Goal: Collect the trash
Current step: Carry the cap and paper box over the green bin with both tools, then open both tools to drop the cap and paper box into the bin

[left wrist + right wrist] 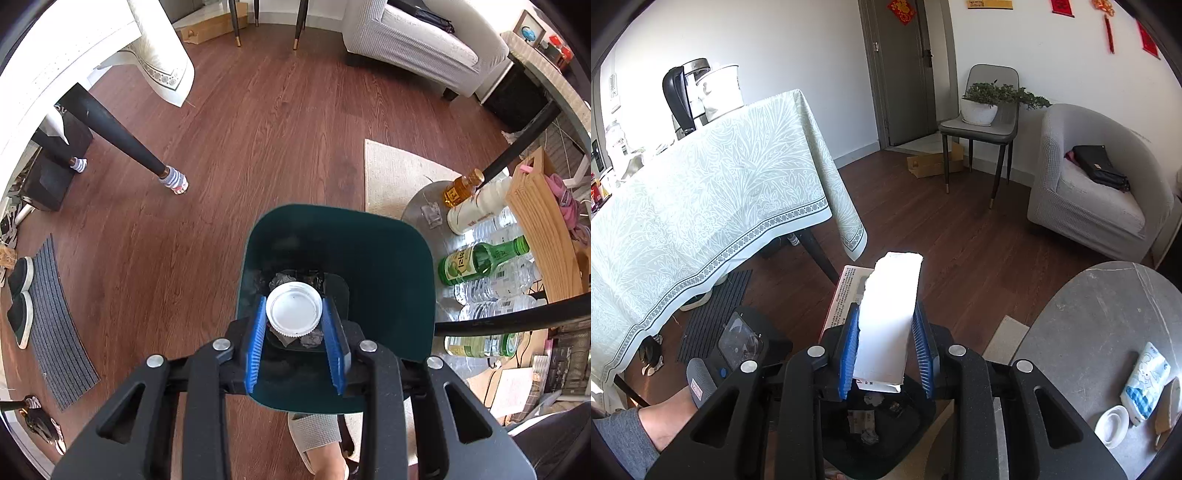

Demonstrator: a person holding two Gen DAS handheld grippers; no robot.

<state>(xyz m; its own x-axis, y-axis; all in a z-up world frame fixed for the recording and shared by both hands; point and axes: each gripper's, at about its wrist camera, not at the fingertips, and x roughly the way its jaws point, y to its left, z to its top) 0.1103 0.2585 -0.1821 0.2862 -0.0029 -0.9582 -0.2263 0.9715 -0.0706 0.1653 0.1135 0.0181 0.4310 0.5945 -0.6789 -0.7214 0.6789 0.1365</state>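
You're holding a round white plastic lid (294, 308) clenched in the left tool (294, 321) over the dark green plastic bin (388, 258); right tool (885, 343) is gripping a torn white paper carton (886, 317) above it. Drop step: release next.

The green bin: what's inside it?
In the green bin, grey crumpled scraps lie on the bottom. The white lid held above by the left gripper hides the middle.

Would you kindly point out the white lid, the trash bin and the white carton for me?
white lid (294, 309): left wrist view, centre of its flat face.
trash bin (388, 258): left wrist view, inner right wall.
white carton (888, 317): right wrist view, middle of its bright side.
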